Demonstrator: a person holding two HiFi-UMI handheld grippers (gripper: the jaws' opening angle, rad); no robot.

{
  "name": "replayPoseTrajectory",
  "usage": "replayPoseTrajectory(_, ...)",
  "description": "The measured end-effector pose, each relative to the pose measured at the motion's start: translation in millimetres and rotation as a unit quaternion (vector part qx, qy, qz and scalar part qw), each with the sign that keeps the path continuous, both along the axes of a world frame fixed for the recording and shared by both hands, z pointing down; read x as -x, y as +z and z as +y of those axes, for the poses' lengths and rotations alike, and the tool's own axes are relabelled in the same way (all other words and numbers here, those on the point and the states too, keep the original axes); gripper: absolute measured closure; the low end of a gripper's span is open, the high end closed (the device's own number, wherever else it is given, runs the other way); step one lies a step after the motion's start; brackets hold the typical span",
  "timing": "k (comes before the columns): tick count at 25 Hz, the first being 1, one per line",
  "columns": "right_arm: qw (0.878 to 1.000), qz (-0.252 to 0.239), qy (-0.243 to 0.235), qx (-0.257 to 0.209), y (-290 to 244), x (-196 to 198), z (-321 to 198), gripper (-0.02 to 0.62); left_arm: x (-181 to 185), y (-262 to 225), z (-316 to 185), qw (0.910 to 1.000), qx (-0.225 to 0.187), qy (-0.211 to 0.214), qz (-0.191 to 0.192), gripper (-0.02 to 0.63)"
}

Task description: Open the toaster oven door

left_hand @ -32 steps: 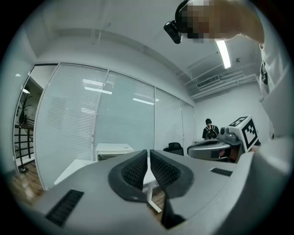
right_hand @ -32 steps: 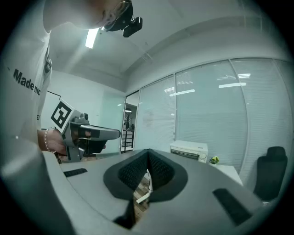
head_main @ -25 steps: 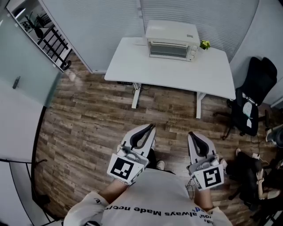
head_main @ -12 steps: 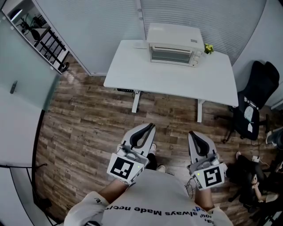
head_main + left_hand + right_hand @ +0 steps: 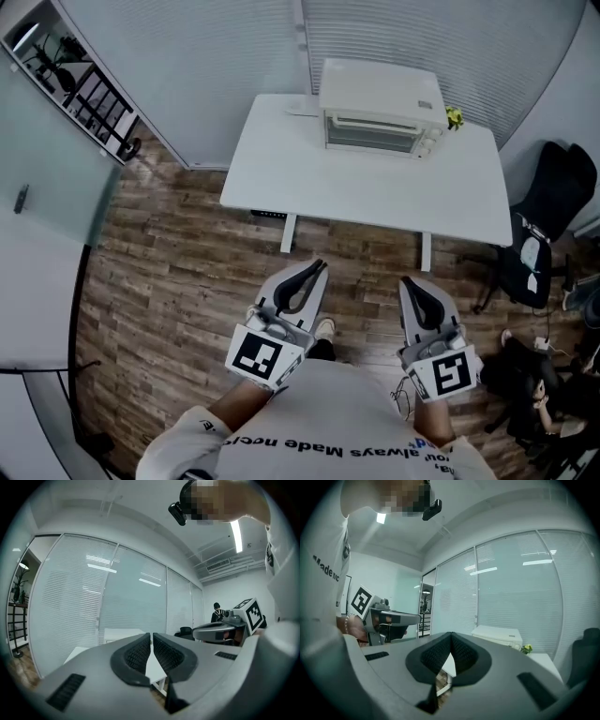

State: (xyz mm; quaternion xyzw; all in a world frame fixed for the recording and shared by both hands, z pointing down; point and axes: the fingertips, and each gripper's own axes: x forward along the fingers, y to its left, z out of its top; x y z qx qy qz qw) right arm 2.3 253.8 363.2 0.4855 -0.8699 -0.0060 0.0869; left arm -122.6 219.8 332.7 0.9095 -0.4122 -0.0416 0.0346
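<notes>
Nearer than a second ago to the shut toaster oven at upper centre on the white table, left gripper and right gripper both closed, empty, well short.

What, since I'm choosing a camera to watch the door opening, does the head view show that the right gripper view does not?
Only the head view shows the right gripper from behind with its marker cube, and the whole white table from above. Only the right gripper view shows the ceiling light and looks along that gripper's jaws, which are together on nothing. Both show the toaster oven, its door apparently shut, the small green plant beside it, and the left gripper.
</notes>
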Motion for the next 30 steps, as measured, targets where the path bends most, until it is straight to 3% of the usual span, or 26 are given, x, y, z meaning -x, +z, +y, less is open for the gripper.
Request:
replayPoseTrajectory(8, 1.000, 0.000, 0.017, -0.001, 0.8, 14.9, -47.0, 0.588, 14.4, 3.6, -49.1, 0.9999, 0.003, 0.017, 0.000, 0.571)
replayPoseTrajectory(18, 1.000, 0.002, 0.030, 0.010, 8.3, 21.4, -71.6, 0.588, 24.1, 15.3, -75.4, 0.9995, 0.018, 0.025, 0.000, 0.571)
replayPoseTrajectory(30, 1.000, 0.000, 0.010, 0.004, 7.8, 21.9, -111.3, 0.588, 25.5, 13.6, -109.4, 0.9999, 0.015, 0.004, 0.003, 0.571)
